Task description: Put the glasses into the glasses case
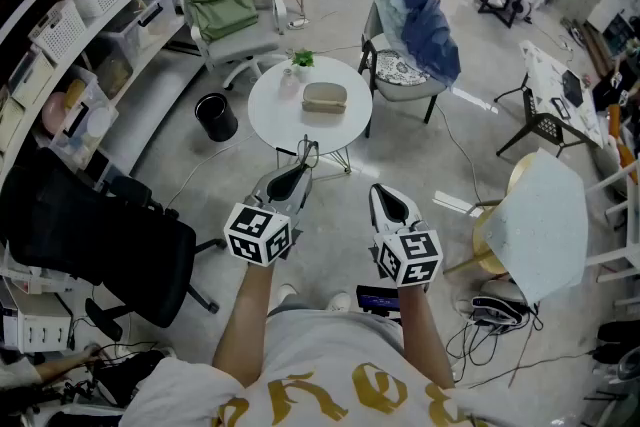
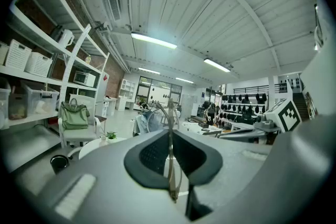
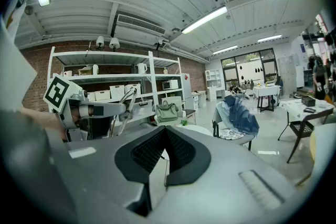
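left tongs (image 1: 301,173) clamp glasses (image 1: 308,152); right tongs (image 1: 386,199) closed — case (image 1: 324,97) on table (image 1: 272,118)

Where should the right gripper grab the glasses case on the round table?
Probably across the narrow width of the glasses case, near mid-length, coming from above: it lies flat on the round table with its long axis sideways in the head view. The right gripper is shut and empty.

The left gripper (image 1: 301,165) and right gripper (image 1: 380,191) are smooth pale-grey shells; each carries a white marker cube (image 1: 258,233) printed with black squares; dark ribbed pads line the fingers (image 3: 149,150); the person wears a short-sleeved pale T-shirt (image 1: 330,380) with gold lettering.
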The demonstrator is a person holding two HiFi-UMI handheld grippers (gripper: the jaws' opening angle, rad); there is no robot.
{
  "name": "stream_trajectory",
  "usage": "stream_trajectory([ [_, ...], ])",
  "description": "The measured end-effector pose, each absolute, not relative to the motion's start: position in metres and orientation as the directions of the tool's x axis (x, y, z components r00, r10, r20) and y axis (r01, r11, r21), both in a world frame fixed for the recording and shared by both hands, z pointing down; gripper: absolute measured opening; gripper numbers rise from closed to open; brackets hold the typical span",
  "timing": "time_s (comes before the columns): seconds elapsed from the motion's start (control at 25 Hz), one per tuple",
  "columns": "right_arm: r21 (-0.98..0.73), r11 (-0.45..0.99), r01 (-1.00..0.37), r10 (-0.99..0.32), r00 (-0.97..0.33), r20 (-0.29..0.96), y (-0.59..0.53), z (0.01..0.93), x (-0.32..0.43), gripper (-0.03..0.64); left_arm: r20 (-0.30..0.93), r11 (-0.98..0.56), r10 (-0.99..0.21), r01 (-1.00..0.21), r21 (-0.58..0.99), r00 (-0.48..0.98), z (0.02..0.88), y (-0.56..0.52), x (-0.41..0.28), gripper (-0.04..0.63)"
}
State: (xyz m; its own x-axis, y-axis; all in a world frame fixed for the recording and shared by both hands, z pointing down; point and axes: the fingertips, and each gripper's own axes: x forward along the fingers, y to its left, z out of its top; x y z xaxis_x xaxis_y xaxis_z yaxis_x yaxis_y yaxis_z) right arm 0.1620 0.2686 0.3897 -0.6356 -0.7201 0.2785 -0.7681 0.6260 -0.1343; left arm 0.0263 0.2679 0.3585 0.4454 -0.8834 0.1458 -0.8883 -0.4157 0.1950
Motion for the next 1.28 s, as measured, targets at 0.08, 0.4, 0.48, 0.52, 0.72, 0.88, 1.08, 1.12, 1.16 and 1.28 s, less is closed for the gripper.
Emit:
stream_trajectory([
  [0.08,-0.126,0.622,-0.773,-0.728,-0.63,0.27,0.267,0.386,0.164,0.023,0.148,-0.411,-0.886,-0.892,0.189,0.44,0.358,0.267,0.024,0.015],
  [0.4,-0.112,0.62,-0.777,-0.731,-0.623,0.279,0.257,0.382,0.163,0.023,0.178,-0.401,-0.882,-0.894,0.202,0.436,0.366,0.268,0.025,0.017],
  [0.48,-0.115,0.624,-0.773,-0.726,-0.628,0.28,0.257,0.383,0.163,0.023,0.184,-0.395,-0.883,-0.896,0.202,0.431,0.369,0.269,0.025,0.017],
  [0.52,-0.117,0.626,-0.771,-0.723,-0.63,0.283,0.258,0.386,0.163,0.023,0.187,-0.389,-0.885,-0.899,0.203,0.426,0.37,0.27,0.024,0.017],
  [0.72,-0.133,0.61,-0.781,-0.729,-0.619,0.292,0.253,0.396,0.162,0.023,0.201,-0.356,-0.896,-0.912,0.205,0.395,0.379,0.277,0.015,0.017],
  [0.88,-0.141,0.603,-0.785,-0.73,-0.614,0.3,0.237,0.401,0.157,0.023,0.224,-0.332,-0.898,-0.917,0.22,0.379,0.392,0.268,0.004,0.016],
  [1.08,-0.166,0.592,-0.788,-0.725,-0.612,0.317,0.199,0.419,0.138,0.024,0.246,-0.332,-0.892,-0.919,0.211,0.379,0.409,0.231,-0.018,0.016],
  [1.12,-0.169,0.589,-0.79,-0.723,-0.609,0.327,0.189,0.424,0.133,0.023,0.248,-0.334,-0.891,-0.919,0.211,0.381,0.412,0.219,-0.024,0.017],
  [1.16,-0.165,0.585,-0.794,-0.721,-0.603,0.342,0.177,0.429,0.128,0.023,0.247,-0.337,-0.889,-0.916,0.22,0.386,0.416,0.205,-0.031,0.017],
  [1.28,-0.125,0.574,-0.809,-0.721,-0.572,0.392,0.135,0.443,0.113,0.023,0.238,-0.34,-0.882,-0.898,0.278,0.408,0.43,0.151,-0.051,0.017],
])
